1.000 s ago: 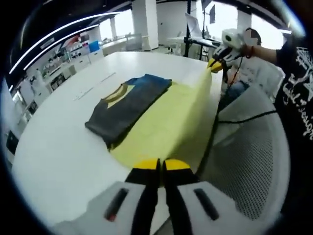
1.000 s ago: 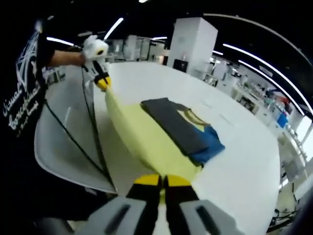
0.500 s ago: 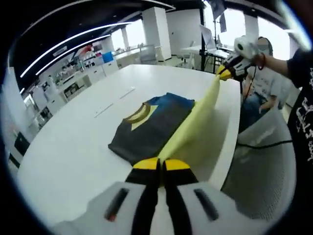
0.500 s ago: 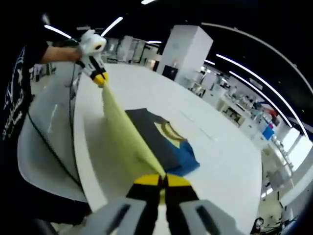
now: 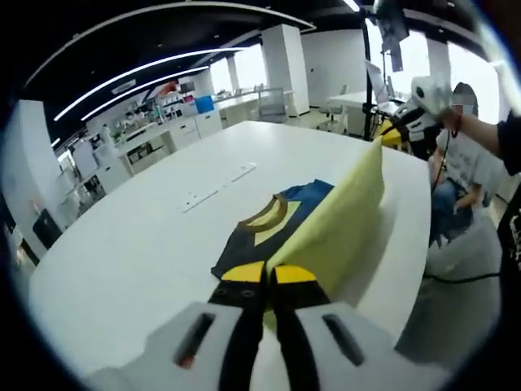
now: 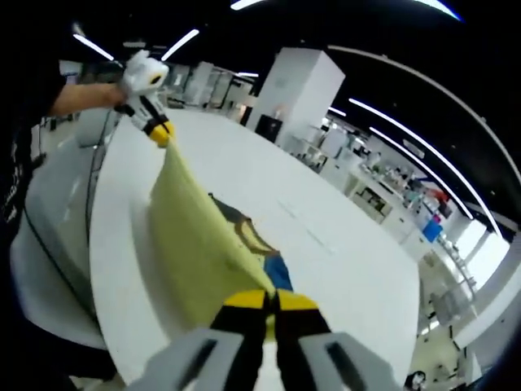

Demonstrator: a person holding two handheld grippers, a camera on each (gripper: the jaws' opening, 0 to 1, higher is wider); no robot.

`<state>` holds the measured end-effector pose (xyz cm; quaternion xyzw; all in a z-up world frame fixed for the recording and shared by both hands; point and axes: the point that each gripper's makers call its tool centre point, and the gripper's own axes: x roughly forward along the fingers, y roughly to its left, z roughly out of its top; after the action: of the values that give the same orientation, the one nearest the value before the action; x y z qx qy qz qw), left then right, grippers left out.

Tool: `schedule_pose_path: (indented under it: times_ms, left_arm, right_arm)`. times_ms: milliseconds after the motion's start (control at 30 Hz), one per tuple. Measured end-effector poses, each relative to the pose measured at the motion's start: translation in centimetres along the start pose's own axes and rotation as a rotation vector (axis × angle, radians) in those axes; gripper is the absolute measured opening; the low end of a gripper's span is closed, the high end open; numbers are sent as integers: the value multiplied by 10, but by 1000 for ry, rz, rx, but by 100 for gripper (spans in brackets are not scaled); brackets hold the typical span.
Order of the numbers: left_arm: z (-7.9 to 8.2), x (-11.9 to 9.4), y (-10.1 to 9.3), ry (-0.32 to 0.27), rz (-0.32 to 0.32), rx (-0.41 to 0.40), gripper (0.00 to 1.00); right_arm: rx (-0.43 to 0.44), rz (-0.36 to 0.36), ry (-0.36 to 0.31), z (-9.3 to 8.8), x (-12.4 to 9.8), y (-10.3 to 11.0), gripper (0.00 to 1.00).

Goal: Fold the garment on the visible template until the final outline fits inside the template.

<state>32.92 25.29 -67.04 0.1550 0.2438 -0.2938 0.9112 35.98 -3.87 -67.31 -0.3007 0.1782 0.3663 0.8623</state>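
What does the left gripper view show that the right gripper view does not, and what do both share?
Left gripper view: most of the garment's dark body, its collar and two pale strips on the table.

Right gripper view: the garment largely hidden behind the raised flap, and a white pillar.

Both: the yellow flap pinched along its edge by the shut left gripper and right gripper.
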Motion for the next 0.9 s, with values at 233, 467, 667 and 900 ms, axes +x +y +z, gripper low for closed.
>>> schedule_pose_path:
  times_ms: [233,467,667,900]
  left_arm:
    - [12,19,25,-16,65,15,0]
    - [12,36,46,-9,102,-5,0]
    - [-1,53,46,43,82,-3,0]
    - [-17,78,64,67,104,-53,0]
  right_arm:
    - [-40,-53,-11,15,21,-25,0]
    - [-84,-92,16,16,46,-41,0]
    - [-131,-84,85,0,68,-42,0]
    - [-120,-59,127,-14,94,-39,0]
